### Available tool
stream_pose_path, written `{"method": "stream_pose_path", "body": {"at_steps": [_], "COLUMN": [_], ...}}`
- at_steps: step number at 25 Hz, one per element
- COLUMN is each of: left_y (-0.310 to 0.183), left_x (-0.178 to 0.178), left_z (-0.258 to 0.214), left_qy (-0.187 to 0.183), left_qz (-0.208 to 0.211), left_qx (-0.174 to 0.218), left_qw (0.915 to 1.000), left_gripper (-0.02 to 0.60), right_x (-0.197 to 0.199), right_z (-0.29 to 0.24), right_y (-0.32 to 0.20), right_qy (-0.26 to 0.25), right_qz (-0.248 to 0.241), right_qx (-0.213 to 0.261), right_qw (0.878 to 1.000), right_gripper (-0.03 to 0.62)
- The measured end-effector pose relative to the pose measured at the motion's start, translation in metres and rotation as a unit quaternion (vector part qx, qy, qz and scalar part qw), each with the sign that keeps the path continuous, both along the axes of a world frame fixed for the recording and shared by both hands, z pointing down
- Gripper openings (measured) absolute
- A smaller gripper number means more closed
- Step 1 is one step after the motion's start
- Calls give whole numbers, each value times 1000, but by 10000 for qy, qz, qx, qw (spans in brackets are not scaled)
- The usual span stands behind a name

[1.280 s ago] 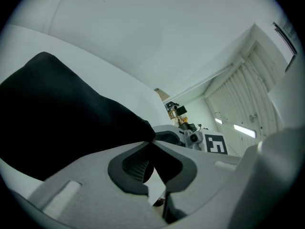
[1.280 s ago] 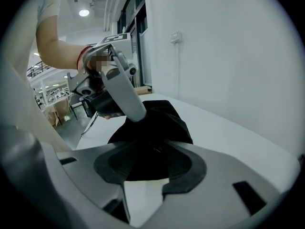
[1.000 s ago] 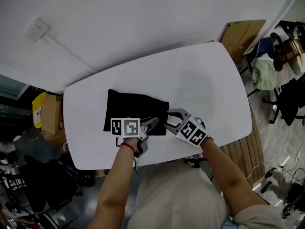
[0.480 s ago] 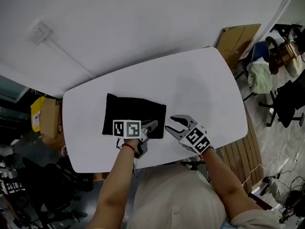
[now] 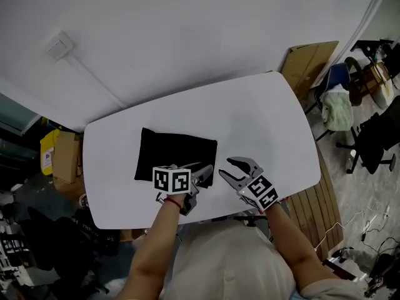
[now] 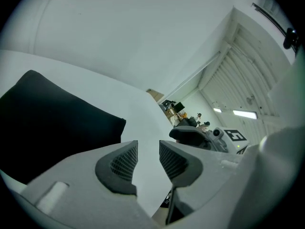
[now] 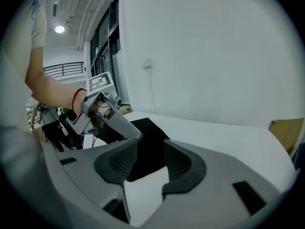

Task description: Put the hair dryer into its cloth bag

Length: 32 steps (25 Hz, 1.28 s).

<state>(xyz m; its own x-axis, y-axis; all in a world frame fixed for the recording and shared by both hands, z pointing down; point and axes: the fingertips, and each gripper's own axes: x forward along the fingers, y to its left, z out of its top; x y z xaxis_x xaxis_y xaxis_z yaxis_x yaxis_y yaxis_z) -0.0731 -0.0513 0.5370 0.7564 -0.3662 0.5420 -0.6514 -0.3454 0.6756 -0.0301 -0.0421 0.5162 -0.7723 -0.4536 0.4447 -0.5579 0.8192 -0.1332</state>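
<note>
Left gripper view: the left gripper (image 6: 147,159) has its ribbed dark pads apart, having just been opening, and only bare white table (image 6: 143,113) shows in the gap; nothing is gripped. Just to the left of those jaws lies the black cloth bag (image 6: 47,123), plump and rounded at its edge, its contents hidden, so the hair dryer itself cannot be made out. From the head view the bag sits flat on the near left part of the table, with the left gripper's tips by its near right corner. The right gripper (image 7: 150,163) is just beside, to the right, off the bag; its jaws stand open and empty, aimed at the same end of the bag. A red band (image 5: 170,199) circles the person's left wrist. The only print to be seen is the square black-and-white marker patterns on each gripper's cube. Farther out, a small white box (image 5: 60,44) sits on the pale wall, a flat sheet of cardboard (image 5: 312,55) leans past the table's far right corner, and a brown carton (image 5: 65,155) stands beside a yellow object off the left end.
</note>
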Motion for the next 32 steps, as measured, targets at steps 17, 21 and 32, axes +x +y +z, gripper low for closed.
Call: {"method": "stream_pose_path", "body": {"at_steps": [17, 21, 32], "left_y": [36, 48, 84], "left_x": [-3, -12, -39], "left_z": [-71, -84, -111], "left_qy": [803, 772, 895], "left_qz": [-467, -557, -520], "left_qx": [1529, 1905, 2630], "left_qw": [9839, 9771, 9592], "left_gripper": [104, 58, 9], "right_x": [12, 8, -7], "right_z": [-58, -75, -97], "right_y": [31, 42, 76], "right_qy": [-537, -663, -868], "right_qz": [380, 462, 678], "right_qx": [318, 524, 542], "right_qw": [9973, 9953, 9924], "right_gripper": [138, 79, 20]}}
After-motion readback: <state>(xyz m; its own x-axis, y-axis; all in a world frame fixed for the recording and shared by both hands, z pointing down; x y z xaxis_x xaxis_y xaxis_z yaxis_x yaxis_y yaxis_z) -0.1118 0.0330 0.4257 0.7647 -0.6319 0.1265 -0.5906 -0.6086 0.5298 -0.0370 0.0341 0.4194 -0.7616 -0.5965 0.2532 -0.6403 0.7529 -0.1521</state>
